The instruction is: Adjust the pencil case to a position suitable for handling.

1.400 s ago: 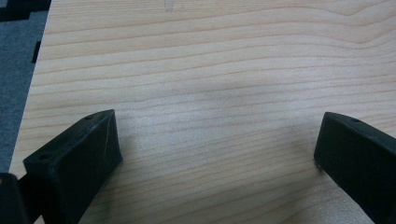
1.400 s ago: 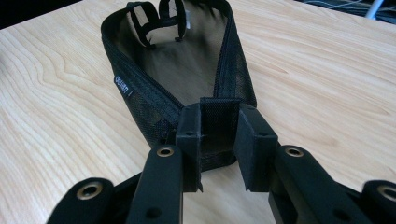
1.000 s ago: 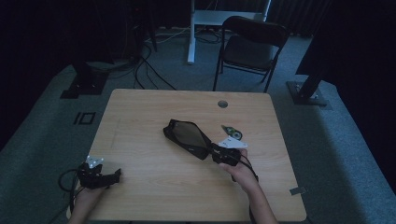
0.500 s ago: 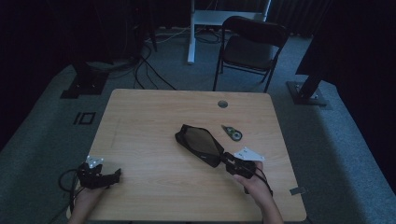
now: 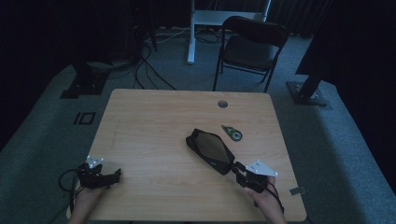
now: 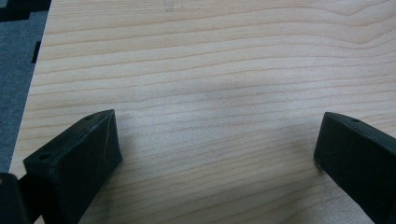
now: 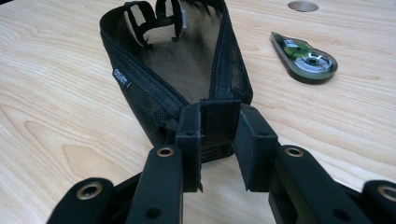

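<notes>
The right gripper (image 7: pixel 217 140) has its two black jaws pinched on the near end of a black mesh pouch (image 7: pixel 182 60), a fold of the netting caught between them. The pouch lies unzipped on the wooden table (image 5: pixel 154 121), its mouth gaping upward, and stretches away from the gripper toward the table's middle. Just beyond it, to its right, a small green tape dispenser (image 7: pixel 303 58) lies flat on the wood, near the pouch and apart from it. Farther back there is a round cable hole (image 5: pixel 222 103) in the tabletop. Over at the near left corner, the left gripper (image 6: pixel 215 154) rests low over bare wood, jaws spread wide, nothing between them.
</notes>
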